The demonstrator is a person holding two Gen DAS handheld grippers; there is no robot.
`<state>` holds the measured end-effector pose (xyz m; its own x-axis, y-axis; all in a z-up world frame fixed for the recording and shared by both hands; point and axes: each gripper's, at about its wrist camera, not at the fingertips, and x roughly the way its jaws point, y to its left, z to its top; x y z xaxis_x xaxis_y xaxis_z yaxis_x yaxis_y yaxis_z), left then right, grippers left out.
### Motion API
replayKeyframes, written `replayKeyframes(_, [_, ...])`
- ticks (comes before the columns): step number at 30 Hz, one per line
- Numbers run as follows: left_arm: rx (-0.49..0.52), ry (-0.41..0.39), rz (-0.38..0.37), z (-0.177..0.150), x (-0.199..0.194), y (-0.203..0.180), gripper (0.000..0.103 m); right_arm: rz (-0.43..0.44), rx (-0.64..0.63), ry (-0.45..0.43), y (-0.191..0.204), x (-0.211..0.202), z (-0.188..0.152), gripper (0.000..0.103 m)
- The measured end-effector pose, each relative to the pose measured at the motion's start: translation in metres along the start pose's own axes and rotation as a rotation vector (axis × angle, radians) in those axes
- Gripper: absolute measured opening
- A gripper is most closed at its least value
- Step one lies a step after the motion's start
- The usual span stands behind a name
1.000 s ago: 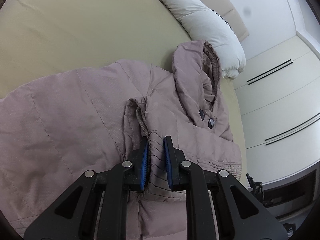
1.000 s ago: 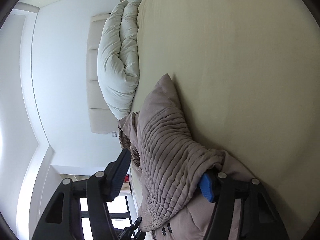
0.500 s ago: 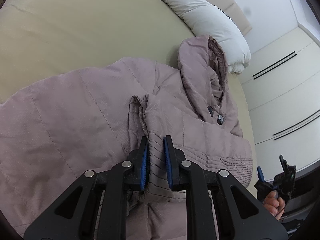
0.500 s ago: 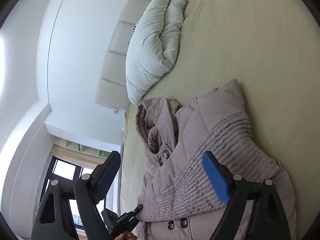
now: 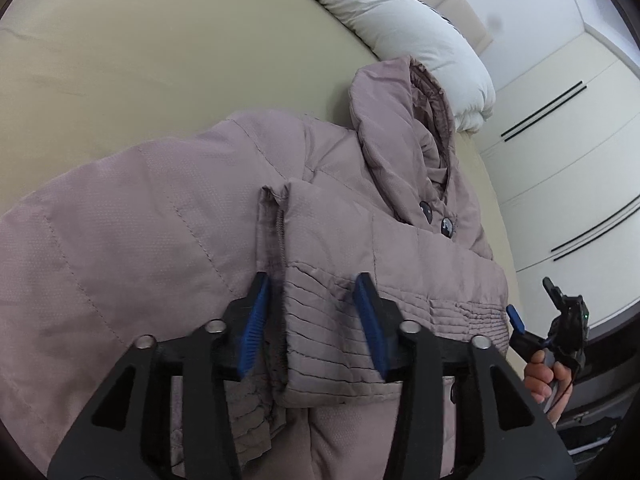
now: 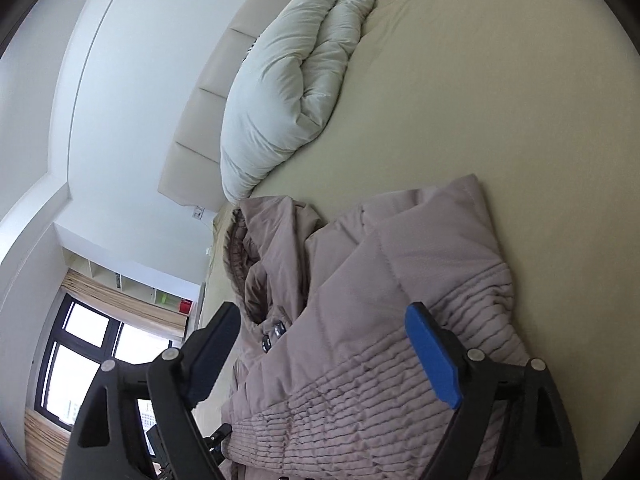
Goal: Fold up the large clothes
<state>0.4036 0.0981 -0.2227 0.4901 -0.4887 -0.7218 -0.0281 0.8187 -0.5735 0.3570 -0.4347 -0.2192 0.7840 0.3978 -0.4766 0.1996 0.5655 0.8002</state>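
Observation:
A mauve quilted jacket [image 5: 160,240] lies front up on the bed, hood [image 5: 392,120] toward the pillows. Both sleeves are folded across the chest. My left gripper [image 5: 310,320] hovers low over a ribbed sleeve cuff [image 5: 320,344]. Its jaws are opening and the blue pads stand clear of the cuff lying between them. In the right wrist view, my right gripper [image 6: 322,316] hangs wide open above the jacket [image 6: 380,280] with nothing held. That right gripper [image 5: 534,306] also shows at the bed's edge in the left wrist view, carried by a hand [image 5: 540,376].
A folded white duvet [image 6: 288,92] lies by the padded headboard [image 6: 208,92]. The cream bed sheet [image 5: 140,60] stretches beyond the jacket. White wardrobe doors [image 5: 560,140] stand past the bed's edge. A window [image 6: 80,360] with blinds is at the right wrist view's lower left.
The left jaws have parted and let go of the cuff. My right gripper opened wider, released the sleeve, rolled and lifted back; the sleeve now lies across the chest.

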Motion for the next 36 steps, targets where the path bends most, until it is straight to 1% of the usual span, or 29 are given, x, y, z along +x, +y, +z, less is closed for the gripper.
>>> replayKeyframes(1, [0.015,-0.003,0.008,0.000,0.001,-0.002,0.053,-0.015,0.005,0.013,0.000,0.005,-0.002,0.089])
replayKeyframes(3, [0.025,-0.008,0.015,0.000,0.000,-0.004,0.054,-0.069,0.015,0.040,-0.016,0.024,-0.004,0.087])
replayKeyframes(4, [0.018,-0.015,0.020,0.001,-0.004,-0.003,0.055,-0.064,0.004,0.046,-0.025,0.031,-0.004,0.085])
replayKeyframes(5, [0.013,-0.028,0.025,0.002,-0.010,0.000,0.055,-0.058,-0.012,0.033,-0.030,0.030,-0.004,0.083])
replayKeyframes(7, [0.006,-0.068,0.040,0.001,-0.032,0.008,0.057,-0.035,0.006,0.030,-0.032,0.023,-0.001,0.083])
replayKeyframes(9, [0.000,-0.119,0.055,-0.004,-0.064,0.018,0.058,-0.047,0.021,0.024,-0.030,0.015,0.002,0.083])
replayKeyframes(10, [-0.002,-0.140,0.053,-0.010,-0.082,0.023,0.060,-0.070,0.021,0.013,-0.027,0.009,0.002,0.084])
replayKeyframes(11, [-0.005,-0.160,0.051,-0.017,-0.101,0.029,0.060,-0.086,0.017,-0.005,-0.021,0.001,0.000,0.086])
replayKeyframes(12, [-0.010,-0.180,0.054,-0.027,-0.119,0.035,0.060,-0.074,0.005,-0.021,-0.013,-0.007,-0.005,0.087])
replayKeyframes(14, [-0.028,-0.217,0.056,-0.054,-0.156,0.048,0.061,-0.021,-0.022,-0.021,0.006,-0.021,-0.020,0.088])
replayKeyframes(16, [-0.059,-0.260,0.084,-0.086,-0.192,0.064,0.068,0.026,-0.062,0.003,0.026,-0.031,-0.042,0.089])
replayKeyframes(18, [-0.143,-0.304,0.107,-0.123,-0.222,0.087,0.071,0.058,-0.112,0.037,0.044,-0.037,-0.067,0.089])
replayKeyframes(20, [-0.264,-0.335,0.102,-0.163,-0.246,0.115,0.073,0.090,-0.139,0.066,0.056,-0.042,-0.092,0.090])
replayKeyframes(22, [-0.376,-0.372,0.116,-0.200,-0.265,0.139,0.073,0.119,-0.140,0.099,0.062,-0.044,-0.114,0.090])
replayKeyframes(24, [-0.475,-0.416,0.128,-0.228,-0.281,0.159,0.074,0.134,-0.139,0.126,0.067,-0.047,-0.136,0.090])
replayKeyframes(25, [-0.529,-0.436,0.114,-0.240,-0.287,0.169,0.074,0.139,-0.135,0.136,0.068,-0.047,-0.144,0.091])
replayKeyframes(28, [-0.670,-0.486,0.033,-0.263,-0.295,0.193,0.074,0.153,-0.099,0.172,0.065,-0.047,-0.165,0.091])
replayKeyframes(30, [-0.756,-0.508,-0.027,-0.272,-0.296,0.205,0.074,0.151,-0.078,0.189,0.064,-0.048,-0.175,0.091])
replayKeyframes(33, [-0.791,-0.551,-0.017,-0.277,-0.297,0.214,0.074,0.156,-0.054,0.197,0.063,-0.054,-0.184,0.091])
replayKeyframes(36, [-0.868,-0.595,-0.036,-0.281,-0.297,0.232,0.074,0.152,-0.049,0.188,0.065,-0.061,-0.188,0.091])
